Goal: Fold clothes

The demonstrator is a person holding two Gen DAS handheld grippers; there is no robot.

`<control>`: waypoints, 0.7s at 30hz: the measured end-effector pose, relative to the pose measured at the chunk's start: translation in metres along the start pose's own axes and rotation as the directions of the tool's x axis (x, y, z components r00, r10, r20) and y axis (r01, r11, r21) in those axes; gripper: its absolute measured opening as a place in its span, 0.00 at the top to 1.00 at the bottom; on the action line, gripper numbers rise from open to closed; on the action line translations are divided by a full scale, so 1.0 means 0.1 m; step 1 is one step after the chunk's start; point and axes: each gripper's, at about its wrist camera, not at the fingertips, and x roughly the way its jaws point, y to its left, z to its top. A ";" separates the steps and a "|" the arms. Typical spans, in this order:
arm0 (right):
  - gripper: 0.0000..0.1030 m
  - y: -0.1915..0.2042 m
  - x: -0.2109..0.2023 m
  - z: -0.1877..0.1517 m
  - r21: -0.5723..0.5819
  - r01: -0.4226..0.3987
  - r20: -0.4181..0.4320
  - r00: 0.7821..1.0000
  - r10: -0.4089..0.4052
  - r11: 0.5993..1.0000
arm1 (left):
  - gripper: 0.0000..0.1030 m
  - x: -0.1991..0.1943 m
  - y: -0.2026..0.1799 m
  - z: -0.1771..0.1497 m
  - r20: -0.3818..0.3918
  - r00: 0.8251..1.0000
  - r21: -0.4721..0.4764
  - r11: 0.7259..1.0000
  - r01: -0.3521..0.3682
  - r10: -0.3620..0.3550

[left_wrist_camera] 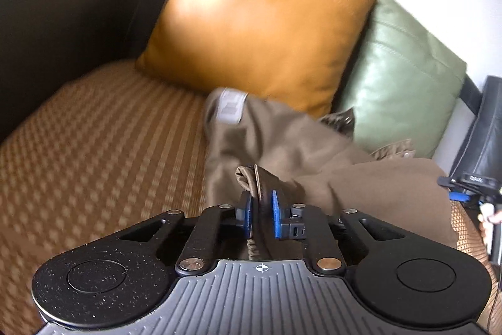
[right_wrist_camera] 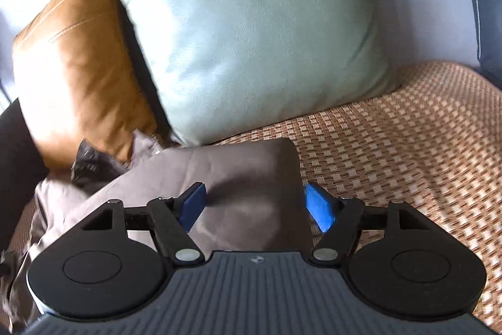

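Observation:
A brown garment [left_wrist_camera: 282,143] lies crumpled on a woven sofa seat, with a grey label near its far edge. My left gripper [left_wrist_camera: 261,209] is shut on a bunched hem of this brown garment, the blue pads pressing the fabric from both sides. In the right wrist view the same brown garment [right_wrist_camera: 244,175] shows a flat folded part with a straight right edge. Over that part my right gripper [right_wrist_camera: 257,206] stands open, its blue pads well apart and not pressing the cloth. The right gripper [left_wrist_camera: 470,187] also shows at the right edge of the left wrist view.
An orange cushion [left_wrist_camera: 260,18] and a pale green cushion [left_wrist_camera: 398,77] lean against the sofa back just behind the garment. The woven seat cover [right_wrist_camera: 408,140] stretches to the right of the cloth. A dark armrest [left_wrist_camera: 62,14] rises at the left.

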 end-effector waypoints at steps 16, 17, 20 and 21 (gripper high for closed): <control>0.79 -0.09 0.07 0.01 0.071 0.013 0.035 0.999 -0.015 0.997 | 0.86 0.84 0.00 0.23 0.000 0.982 0.128 0.974 -0.186 0.188; 0.63 -0.09 0.10 0.00 0.076 0.031 0.024 0.999 -0.033 0.997 | 0.84 0.90 0.04 0.21 -0.020 0.981 0.112 0.975 -0.190 0.193; 0.50 -0.11 0.01 -0.01 0.070 0.091 0.085 0.992 -0.097 0.993 | 0.55 0.81 0.13 0.24 -0.012 0.982 0.052 0.981 -0.188 0.189; 0.51 -0.09 -0.08 -0.01 0.047 0.106 0.130 0.985 -0.112 0.993 | 0.55 0.73 0.15 0.28 0.000 0.982 0.036 0.982 -0.188 0.188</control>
